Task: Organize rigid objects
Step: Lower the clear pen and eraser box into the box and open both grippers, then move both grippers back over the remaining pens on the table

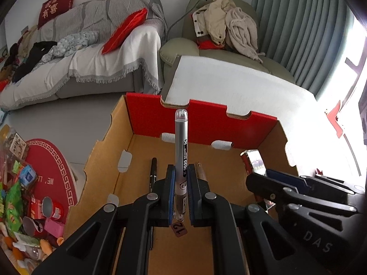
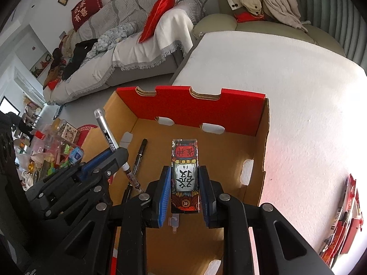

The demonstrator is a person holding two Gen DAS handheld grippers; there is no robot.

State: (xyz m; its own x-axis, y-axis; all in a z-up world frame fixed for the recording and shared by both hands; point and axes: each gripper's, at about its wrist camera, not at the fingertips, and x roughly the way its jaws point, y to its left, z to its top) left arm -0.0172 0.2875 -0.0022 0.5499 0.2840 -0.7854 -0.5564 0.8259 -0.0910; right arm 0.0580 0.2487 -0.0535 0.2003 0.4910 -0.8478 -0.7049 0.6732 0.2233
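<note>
Looking down into an open cardboard box (image 1: 110, 160) with a red far wall; it sits on a white cloth-covered surface (image 2: 298, 114). My left gripper (image 1: 181, 183) is clamped tight on a silver pen (image 1: 181, 146), pen standing upright between the pads, over the box. My right gripper (image 2: 184, 183) is closed on a small red-and-black printed box (image 2: 184, 160), also over the cardboard box, near its right side. A black marker (image 1: 153, 169) lies on the box floor beside a brownish pen (image 1: 201, 171). Room: grey floor, a sofa (image 1: 91, 52) with striped and white throws and red cushions, an armchair (image 1: 206, 50) piled with clothes, teal curtains (image 1: 298, 23), a heap of snack packets (image 1: 16, 194) left of the box.
</note>
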